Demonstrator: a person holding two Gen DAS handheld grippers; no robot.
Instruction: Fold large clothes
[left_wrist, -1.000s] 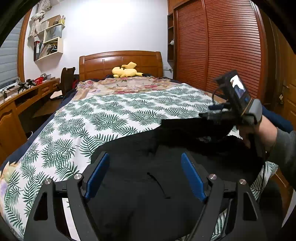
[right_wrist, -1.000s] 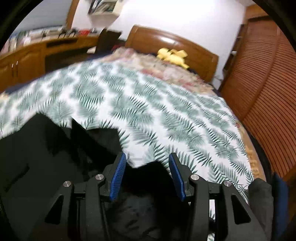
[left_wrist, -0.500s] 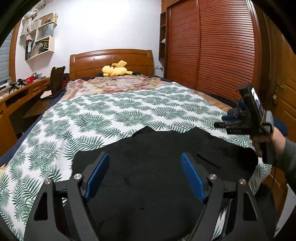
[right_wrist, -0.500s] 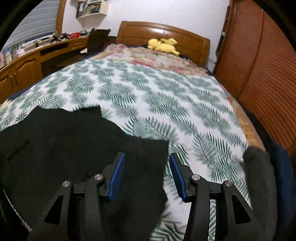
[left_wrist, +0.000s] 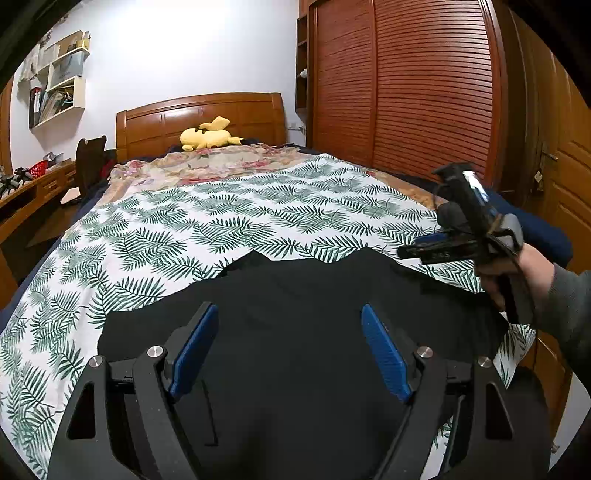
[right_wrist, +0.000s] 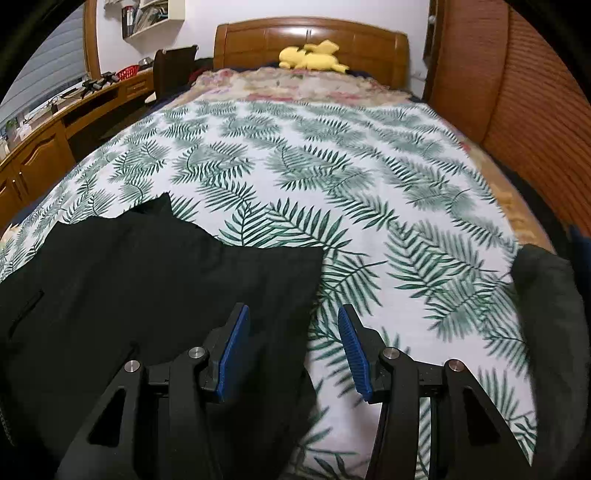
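A large black garment (left_wrist: 295, 314) lies spread flat on the near end of the bed, over the fern-print sheet (left_wrist: 221, 221). It also shows in the right wrist view (right_wrist: 147, 280). My left gripper (left_wrist: 288, 332) is open and empty, held above the middle of the garment. My right gripper (right_wrist: 293, 332) is open and empty, above the garment's right edge. In the left wrist view the right gripper (left_wrist: 417, 251) shows from the side at the garment's far right corner.
A yellow plush toy (left_wrist: 208, 136) lies by the wooden headboard (left_wrist: 199, 114). A slatted wooden wardrobe (left_wrist: 406, 85) runs along the right. A wooden desk (right_wrist: 55, 122) and a chair (right_wrist: 173, 70) stand at the left. A dark grey cloth (right_wrist: 546, 295) hangs at the bed's right edge.
The right gripper has let go of the garment's bunched part and drawn back to the right. The garment now lies flat. Both views have shifted slightly right.
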